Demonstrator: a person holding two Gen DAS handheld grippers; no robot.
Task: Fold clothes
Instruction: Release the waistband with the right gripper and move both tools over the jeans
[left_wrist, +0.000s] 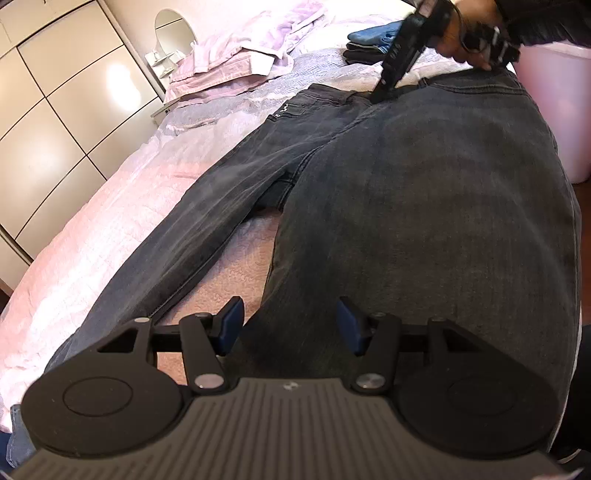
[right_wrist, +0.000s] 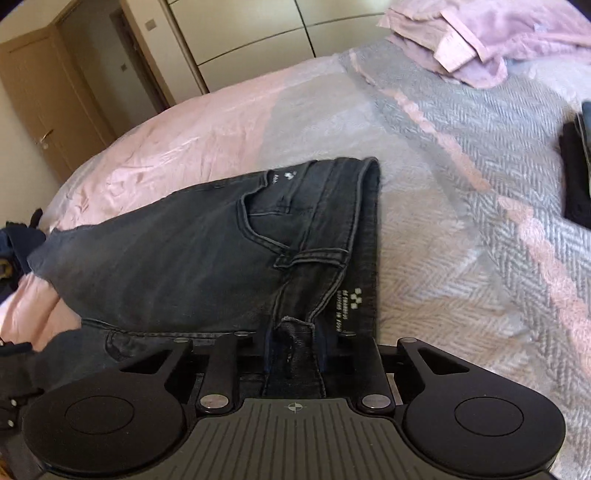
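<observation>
Left gripper, jaws released, hovers over a leg of the dark jeans, which lie flat on the bed with legs spread. Right gripper clenches the waistband, probably readying a lengthwise fold; the next move likely needs the free leg grasped. Beyond the jeans: lilac shirts and a folded stack, well clear.

Left gripper — black linkage, blue-padded fingers, silver screws, ribbed grey body; person's sleeve — dark.
</observation>
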